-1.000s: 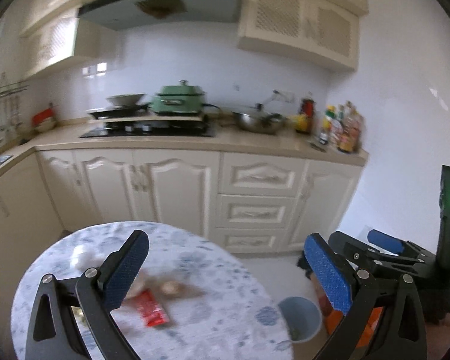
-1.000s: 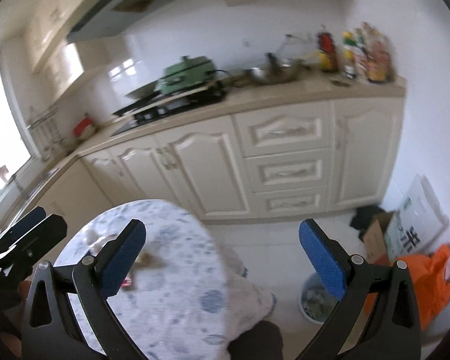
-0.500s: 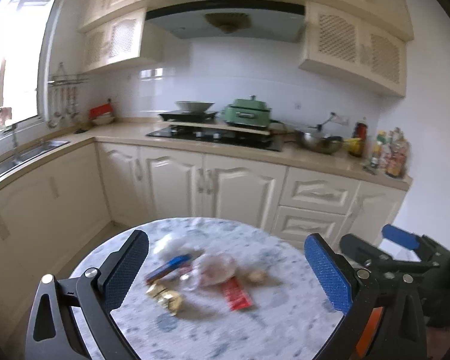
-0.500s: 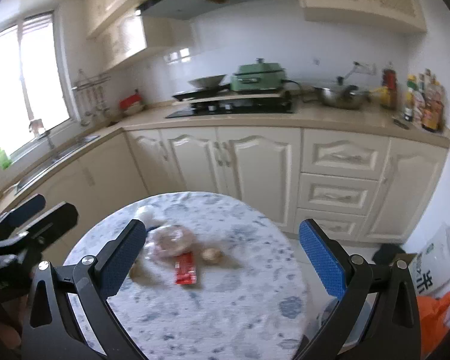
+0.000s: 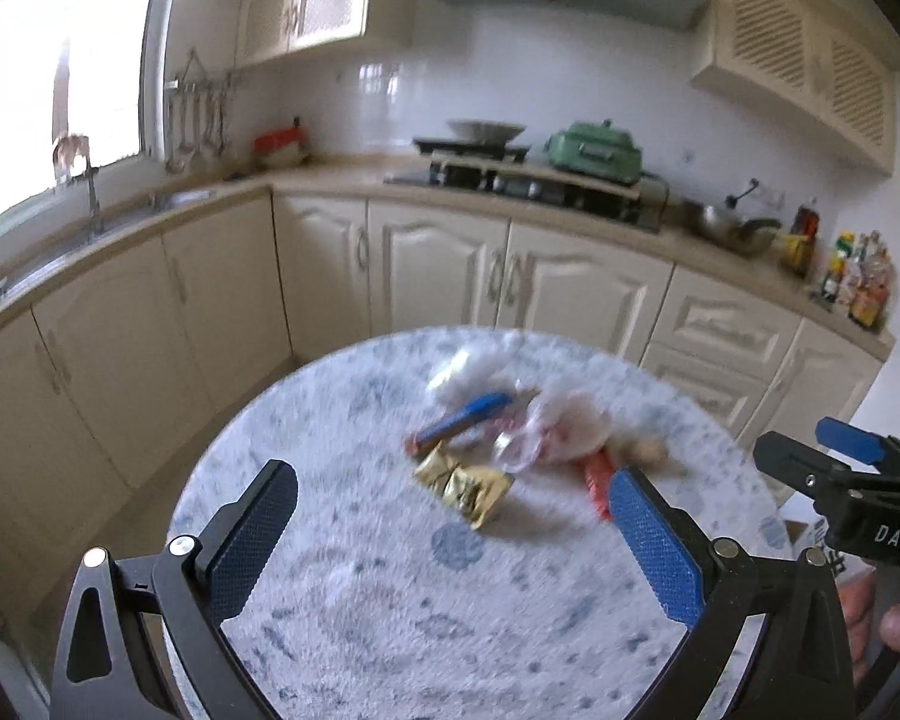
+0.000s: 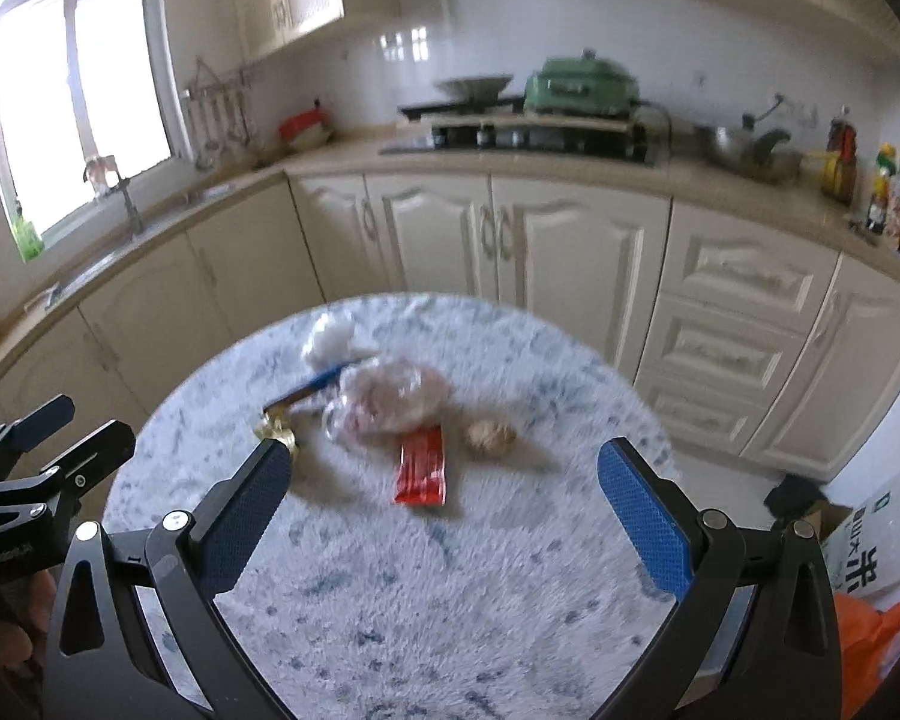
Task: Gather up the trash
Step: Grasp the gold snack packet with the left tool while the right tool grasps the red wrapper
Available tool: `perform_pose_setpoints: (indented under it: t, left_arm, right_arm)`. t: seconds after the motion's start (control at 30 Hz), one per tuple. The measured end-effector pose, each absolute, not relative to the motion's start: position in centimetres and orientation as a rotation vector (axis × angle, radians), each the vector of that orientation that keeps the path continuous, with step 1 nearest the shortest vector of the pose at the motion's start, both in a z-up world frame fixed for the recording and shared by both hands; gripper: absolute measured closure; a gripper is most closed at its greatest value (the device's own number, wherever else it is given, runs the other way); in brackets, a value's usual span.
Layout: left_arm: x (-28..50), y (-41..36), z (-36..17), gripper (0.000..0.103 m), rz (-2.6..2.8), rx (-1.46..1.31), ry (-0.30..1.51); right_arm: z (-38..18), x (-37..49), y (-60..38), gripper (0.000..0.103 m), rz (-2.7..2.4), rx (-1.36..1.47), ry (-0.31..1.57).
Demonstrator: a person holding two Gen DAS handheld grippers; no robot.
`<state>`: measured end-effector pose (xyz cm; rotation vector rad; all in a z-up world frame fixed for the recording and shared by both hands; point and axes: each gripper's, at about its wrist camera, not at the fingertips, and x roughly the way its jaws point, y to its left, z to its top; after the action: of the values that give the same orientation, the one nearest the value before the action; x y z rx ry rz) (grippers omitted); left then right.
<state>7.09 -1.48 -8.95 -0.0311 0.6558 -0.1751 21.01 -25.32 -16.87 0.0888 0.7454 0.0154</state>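
Trash lay clustered mid-table (image 6: 510, 600): a red wrapper (image 6: 421, 471), gold wrapper (image 5: 465, 483), clear bag (image 6: 390, 399) and white wad (image 6: 332, 339). We held our left gripper (image 5: 453, 546) and right gripper (image 6: 444, 516) spread wide, empty, above the table.

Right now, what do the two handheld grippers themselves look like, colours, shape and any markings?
Both match: the left gripper and right gripper have black, triangular cut-out frames with silver bolts, each carrying two long fingers faced with blue textured pads. Seen from the left camera, the right gripper's black body bears white lettering reading DAS. No cables or sleeves show.
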Motion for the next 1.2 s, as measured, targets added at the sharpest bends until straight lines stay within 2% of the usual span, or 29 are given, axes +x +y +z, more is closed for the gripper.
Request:
perform_pose_setpoints:
  t: [0.33,0.5,0.7,0.8,0.83,0.87,0.9,0.93,0.97,1.03,1.2]
  left_arm:
    - [16.5,-2.7,-14.1,0.001,-0.229,0.029,0.804]
    - [20.5,-3.9,-17.2,0.001,-0.218,0.081,0.854]
    - [25.2,-4.9,-19.6,0.001,-0.225,0.082,0.891]
    - [26.8,-5.3,-20.4,0.007,-0.240,0.078,0.892]
    - [27.2,-5.5,-20.6,0.017,-0.249,0.079,0.897]
    - [27.4,-5.8,-20.8,0.031,-0.255,0.083,0.908]
    - [27.8,-6.0,-21.1,0.033,-0.257,0.091,0.924]
    - [28.0,-6.1,-21.0,0.038,-0.257,0.093,0.910]
    - [28.2,-6.2,-21.0,0.040,-0.265,0.088,0.912]
    - [28.5,-5.8,-21.0,0.043,-0.269,0.065,0.908]
    - [27.9,-4.1,-21.2,0.045,-0.276,-0.014,0.904]
  right_arm:
    - [-24.0,26.5,-24.9,0.001,0.057,0.120,0.917]
    - [-27.2,29.1,-24.6,0.010,0.071,0.120,0.982]
    - [-28.7,31.0,-24.0,0.026,0.064,0.088,0.985]
    - [-28.9,31.6,-23.5,0.034,0.050,0.056,0.975]
    - [-28.9,31.6,-23.3,0.037,0.047,0.036,0.972]
    - [-29.0,31.6,-22.9,0.040,0.042,0.008,0.970]
    - [-29.1,31.5,-22.5,0.041,0.036,-0.022,0.969]
    - [-29.1,31.4,-22.1,0.046,0.041,-0.044,0.961]
    - [-29.0,31.2,-21.8,0.056,0.057,-0.043,0.957]
    - [-29.0,31.1,-21.4,0.067,0.062,-0.052,0.957]
    - [-28.9,30.2,-22.5,0.079,0.107,0.053,0.967]
